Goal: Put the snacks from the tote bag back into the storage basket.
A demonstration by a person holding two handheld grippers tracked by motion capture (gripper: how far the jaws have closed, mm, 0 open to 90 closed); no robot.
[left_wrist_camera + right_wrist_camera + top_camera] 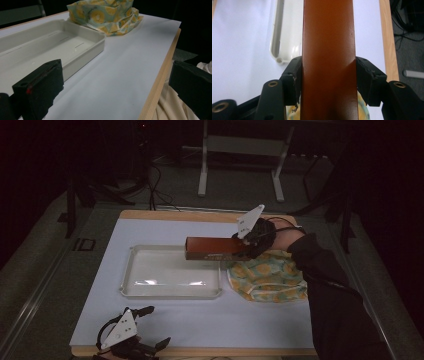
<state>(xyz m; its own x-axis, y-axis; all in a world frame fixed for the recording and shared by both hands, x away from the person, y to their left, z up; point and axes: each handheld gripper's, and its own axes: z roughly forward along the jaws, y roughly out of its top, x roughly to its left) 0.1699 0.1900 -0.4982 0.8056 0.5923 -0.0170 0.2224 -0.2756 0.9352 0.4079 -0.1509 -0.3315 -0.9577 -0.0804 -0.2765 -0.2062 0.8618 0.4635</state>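
nearest the high camera, at the table's front edge, the left gripper lay low over the pale sheet, its grey three-cornered plate uppermost. its jaws stood wide apart with nothing between them; in the left gripper view the two black jaws framed bare sheet, the wooden table edge and a fold of cream cloth beyond that edge.

farther in, near the middle of the sheet, sat a shallow white tray, which appeared to hold nothing. just to its right lay a crumpled cloth printed with yellow rounds on pale green, its edge close beside the tray's right wall; the left gripper view showed the same cloth bunched behind the tray's far corner.

above the tray's rear right portion, a long red-brown box was held roughly level, clear of the tray. the right gripper, at the end of a dark sleeve, was clamped on the box's right end. in the right gripper view the jaws pressed both long sides of the box, with the tray's rim below at left.

at the far side, a wooden strip of the table showed beyond the sheet.
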